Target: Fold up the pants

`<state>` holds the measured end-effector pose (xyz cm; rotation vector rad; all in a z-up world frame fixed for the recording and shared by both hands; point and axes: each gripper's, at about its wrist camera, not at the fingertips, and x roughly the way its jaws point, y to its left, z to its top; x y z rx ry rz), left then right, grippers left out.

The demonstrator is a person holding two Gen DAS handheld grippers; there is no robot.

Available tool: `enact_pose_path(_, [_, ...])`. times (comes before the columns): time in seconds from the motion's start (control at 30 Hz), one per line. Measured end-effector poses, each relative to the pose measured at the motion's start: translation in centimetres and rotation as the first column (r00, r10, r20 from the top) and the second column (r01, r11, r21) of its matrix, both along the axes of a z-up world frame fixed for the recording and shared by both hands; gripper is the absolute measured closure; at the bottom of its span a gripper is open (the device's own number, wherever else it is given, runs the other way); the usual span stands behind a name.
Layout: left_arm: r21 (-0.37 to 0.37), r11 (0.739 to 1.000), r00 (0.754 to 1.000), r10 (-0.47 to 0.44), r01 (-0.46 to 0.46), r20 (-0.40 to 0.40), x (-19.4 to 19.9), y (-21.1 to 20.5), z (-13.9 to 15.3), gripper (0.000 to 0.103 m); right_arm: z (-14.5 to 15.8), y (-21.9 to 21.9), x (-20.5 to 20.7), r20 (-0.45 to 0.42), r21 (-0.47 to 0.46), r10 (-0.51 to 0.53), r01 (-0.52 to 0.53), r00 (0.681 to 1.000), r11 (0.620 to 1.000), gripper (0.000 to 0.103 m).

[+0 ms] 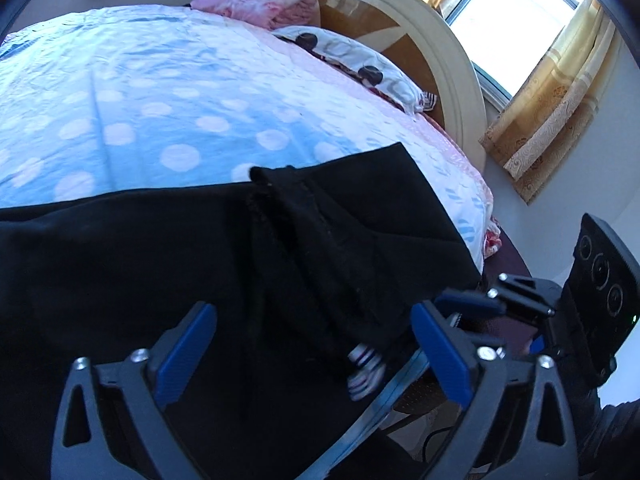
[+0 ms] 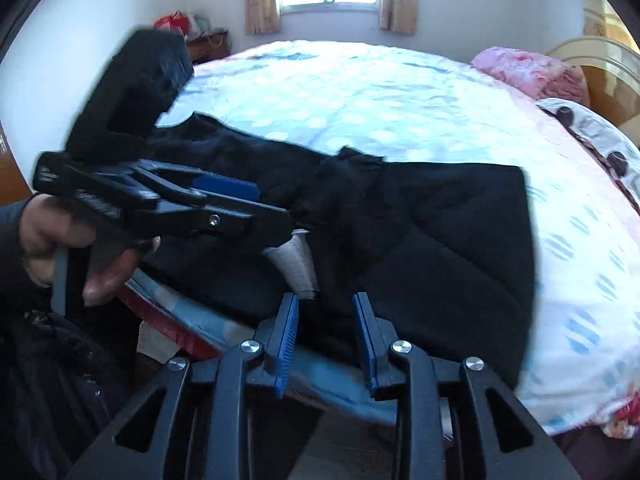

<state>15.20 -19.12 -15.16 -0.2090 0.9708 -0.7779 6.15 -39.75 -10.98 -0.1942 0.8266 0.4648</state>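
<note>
- blue polka-dot bedsheet (image 2: 360,92) covers the bed; black fabric pants (image 2: 440,240) lie at its near edge.
- left gripper (image 1: 312,356) gapes wide over them.
- right gripper (image 2: 326,344) stands narrowly parted, pinching nothing.

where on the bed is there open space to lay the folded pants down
Free: the blue polka-dot bedspread beyond the black pants, toward the pink blanket and patterned pillow. Crowded: the near edge, with the pants, left gripper and right gripper.

one pants (image 2: 420,240), two pillows (image 1: 372,64), two grippers (image 2: 326,340)
</note>
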Motion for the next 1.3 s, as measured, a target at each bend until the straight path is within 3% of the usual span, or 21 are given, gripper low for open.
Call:
enact_pose_path(0.17, [0.016,1.0,1.0,-0.016,0.016,-0.008,0.5,-2.2,0.0,0.025,0.7,-3.4,0.3,0.047,0.106,-0.136,0.131,0.99,0.986,0.071])
enact_pose_path(0.2, [0.034,0.999,1.0,-0.011,0.011,0.001,0.7,-2.5,0.1,0.032,0.8,-3.7,0.4,0.052,0.136,-0.149,0.141,0.987,0.981,0.071])
enact_pose_path(0.23, [0.054,0.999,1.0,0.009,-0.009,0.01,1.0,-2.8,0.1,0.041,1.0,-4.0,0.4,0.059,0.164,-0.156,0.145,0.986,0.976,0.07])
enact_pose_path(0.3, [0.081,0.996,1.0,0.027,-0.027,-0.004,1.6,-2.9,-0.2,0.087,1.1,-4.2,0.1,0.075,0.191,-0.166,0.149,0.983,0.97,0.064])
enact_pose_path(0.37, [0.068,0.997,0.999,0.028,-0.027,-0.015,1.7,-2.6,-0.2,0.092,1.3,-4.4,0.1,0.09,0.211,-0.175,0.153,0.98,0.965,0.063])
enact_pose_path(0.53, [0.064,0.998,0.999,0.027,-0.03,0.037,0.3,-0.5,1.8,0.093,1.4,-5.9,0.2,0.071,0.311,-0.203,0.172,0.977,0.935,0.063])
enact_pose_path(0.7, [0.053,0.994,0.993,0.089,-0.093,0.071,-1.1,5.1,4.2,0.093,1.9,-5.9,0.3,0.063,0.348,-0.212,0.178,0.975,0.921,0.061])
enact_pose_path(0.87, [0.104,0.982,0.986,0.15,-0.157,0.073,-2.5,9.9,3.7,0.093,1.9,-3.2,0.3,0.065,0.321,-0.15,0.121,0.987,0.939,0.06])
enact_pose_path(1.1, [0.11,0.968,0.973,0.229,-0.226,-0.015,-2.1,13.5,-0.8,0.093,1.0,1.8,1.2,0.053,0.237,-0.045,0.032,0.998,0.971,0.06])
enact_pose_path(1.3, [0.084,0.969,0.972,0.235,-0.233,-0.023,-2.3,13.9,-1.2,0.093,-2.4,4.2,2.6,-0.053,0.095,-0.029,0.034,0.998,0.995,0.06])
